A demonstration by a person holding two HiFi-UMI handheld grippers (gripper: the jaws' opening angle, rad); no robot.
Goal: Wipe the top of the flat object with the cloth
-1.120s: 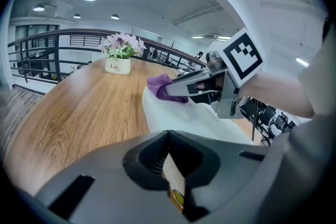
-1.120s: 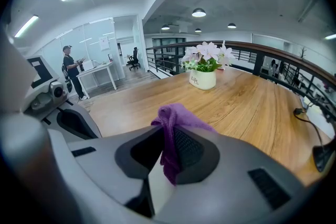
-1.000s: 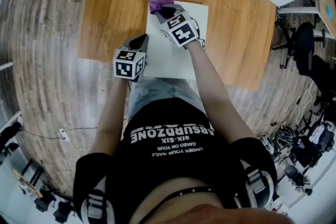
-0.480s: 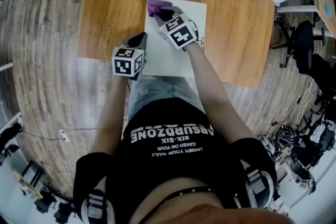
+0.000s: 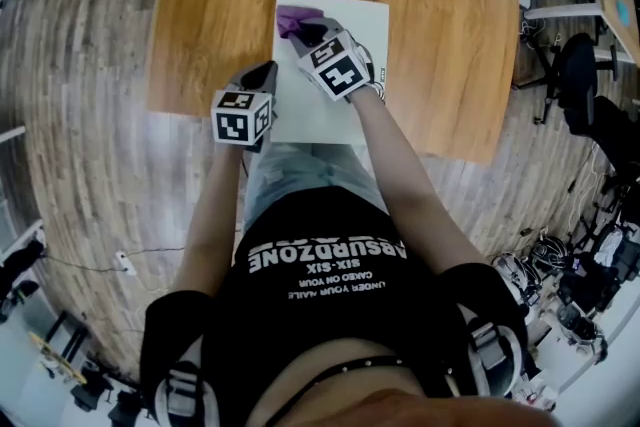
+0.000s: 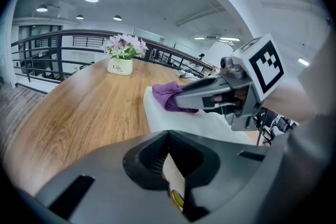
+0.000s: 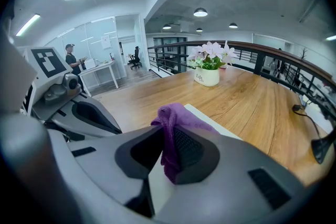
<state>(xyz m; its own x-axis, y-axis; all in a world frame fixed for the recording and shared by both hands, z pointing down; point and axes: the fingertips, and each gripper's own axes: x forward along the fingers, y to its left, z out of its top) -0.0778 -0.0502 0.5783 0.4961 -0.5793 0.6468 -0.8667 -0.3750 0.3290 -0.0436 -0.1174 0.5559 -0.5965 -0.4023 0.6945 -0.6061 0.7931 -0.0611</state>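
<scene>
Stretching both bare forearms forward, left (image 5: 214, 205) nearly straight, right (image 5: 398, 160) angled inward across the front. Holding the left gripper (image 5: 266, 73) nearer the body, jaws closed on the left edge of the white flat object (image 5: 312, 120). Reaching further with the right gripper (image 5: 308, 27), jaws clamped on the purple cloth (image 5: 290, 17).

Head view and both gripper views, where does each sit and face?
Head view: on the head, facing down at the white board on the table; torso, arms, left tongs, right tongs show.
Left gripper view: on the left tongs, facing across the table; right tongs show.
Right gripper view: on the right tongs, facing past its purple cloth; left tongs show.
Both gripper views share the flower pot.
</scene>
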